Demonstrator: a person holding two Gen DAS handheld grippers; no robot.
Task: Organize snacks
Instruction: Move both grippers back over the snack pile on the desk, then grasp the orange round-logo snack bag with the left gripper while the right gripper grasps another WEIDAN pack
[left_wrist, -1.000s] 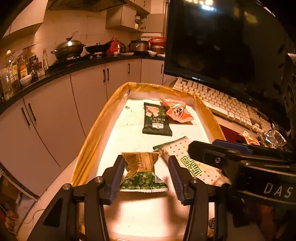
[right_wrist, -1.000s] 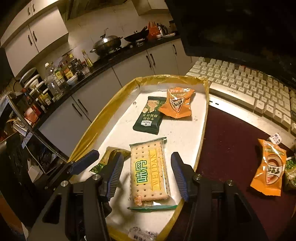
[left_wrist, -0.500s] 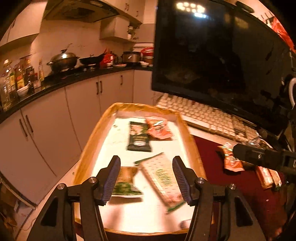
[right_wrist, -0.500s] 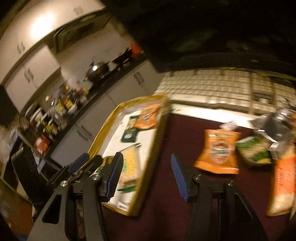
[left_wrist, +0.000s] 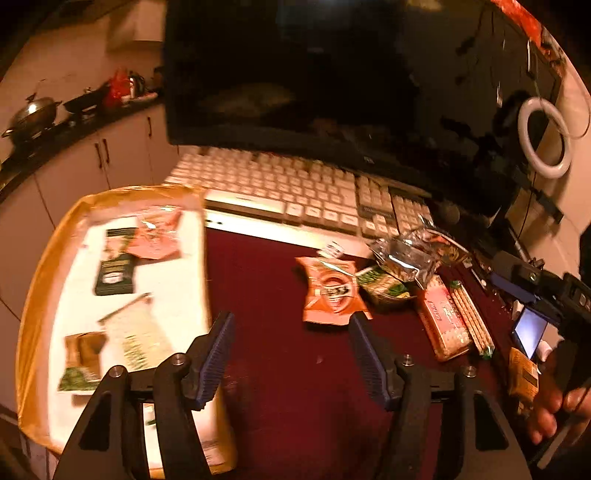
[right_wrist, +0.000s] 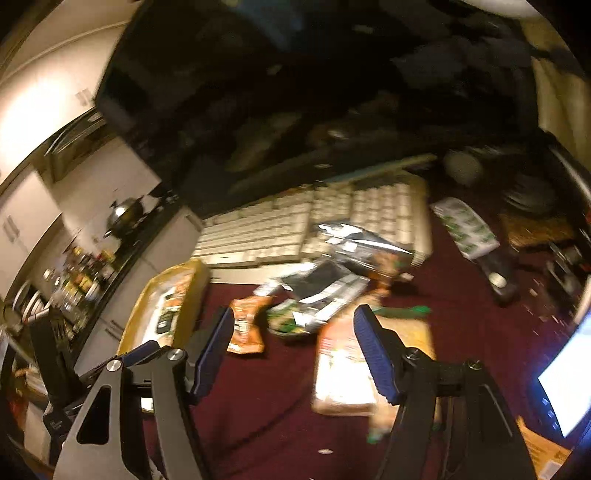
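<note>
Lying flat, orange snack packet (left_wrist: 330, 293) (crinkled, round logo).

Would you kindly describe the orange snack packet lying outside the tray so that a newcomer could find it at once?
Start at the pale keyboard below the dark screen, then drop to the dark red mat in front of it. The orange packet lies flat there, right of the tray, nearest it in the heap; a round dark emblem marks it, unlike its green and silver neighbours.

four snack packets (left_wrist: 114, 266) in tray (left_wrist: 37, 280), roughly five outside
</note>
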